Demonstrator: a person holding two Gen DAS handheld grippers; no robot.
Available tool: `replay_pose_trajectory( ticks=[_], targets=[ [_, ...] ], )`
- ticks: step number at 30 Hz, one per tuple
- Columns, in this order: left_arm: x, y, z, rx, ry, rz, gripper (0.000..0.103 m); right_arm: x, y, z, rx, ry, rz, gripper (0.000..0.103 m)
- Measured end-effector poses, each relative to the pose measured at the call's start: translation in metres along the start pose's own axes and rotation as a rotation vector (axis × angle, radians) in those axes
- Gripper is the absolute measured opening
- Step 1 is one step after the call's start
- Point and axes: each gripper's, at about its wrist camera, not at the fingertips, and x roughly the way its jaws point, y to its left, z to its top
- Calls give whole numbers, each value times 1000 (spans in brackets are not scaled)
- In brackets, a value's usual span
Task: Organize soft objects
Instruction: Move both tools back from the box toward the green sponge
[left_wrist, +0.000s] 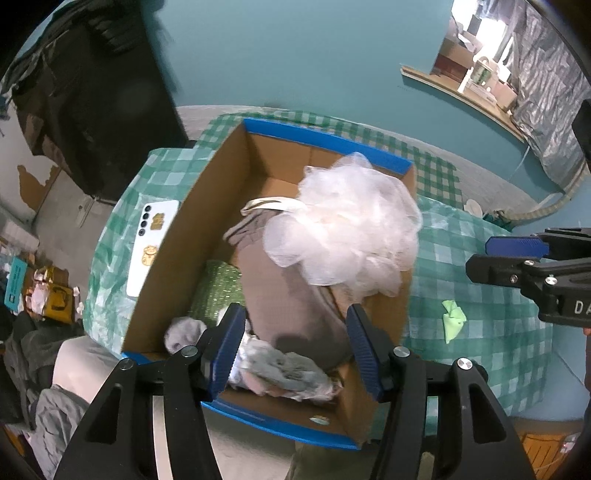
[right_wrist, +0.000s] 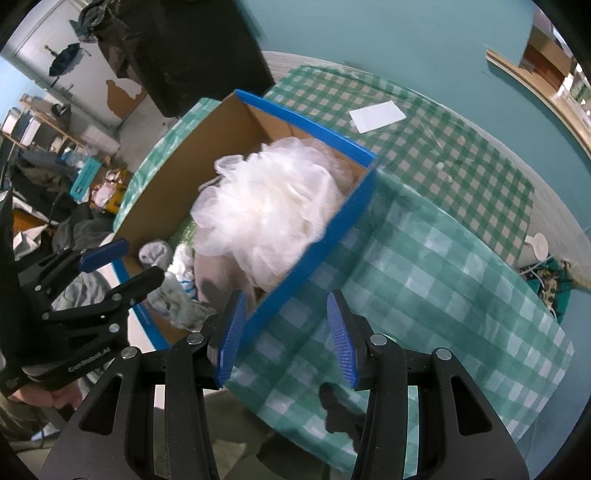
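Observation:
A cardboard box with a blue rim (left_wrist: 325, 138) (right_wrist: 321, 240) stands on the checked tablecloth. Inside, a white mesh bath pouf (left_wrist: 347, 229) (right_wrist: 266, 210) rests on a taupe cloth (left_wrist: 291, 302). A green sparkly item (left_wrist: 216, 291) and crumpled grey-white cloths (left_wrist: 280, 373) (right_wrist: 173, 291) lie at the near end. My left gripper (left_wrist: 295, 314) (right_wrist: 142, 258) hangs open above the box's near end, with nothing between its pads. My right gripper (right_wrist: 286, 299) (left_wrist: 480, 254) is open and empty over the tablecloth, just outside the box's right wall. A small light green cloth (left_wrist: 453, 319) lies on the table right of the box.
A white phone (left_wrist: 153, 247) lies on the green checked tablecloth (right_wrist: 443, 280) left of the box. A white paper (right_wrist: 376, 115) sits at the table's far side. Clothes and clutter (left_wrist: 44, 295) cover the floor on the left. A teal wall stands behind.

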Motion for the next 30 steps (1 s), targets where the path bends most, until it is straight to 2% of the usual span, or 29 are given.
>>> replay_pose_trajectory(
  ticks=[15, 30],
  targets=[
    [0, -59, -7, 65, 18, -34, 58, -6, -63, -29, 59, 31, -39, 45],
    [4, -108, -30, 89, 59, -63, 58, 7, -92, -54, 58, 98, -27, 45]
  ],
)
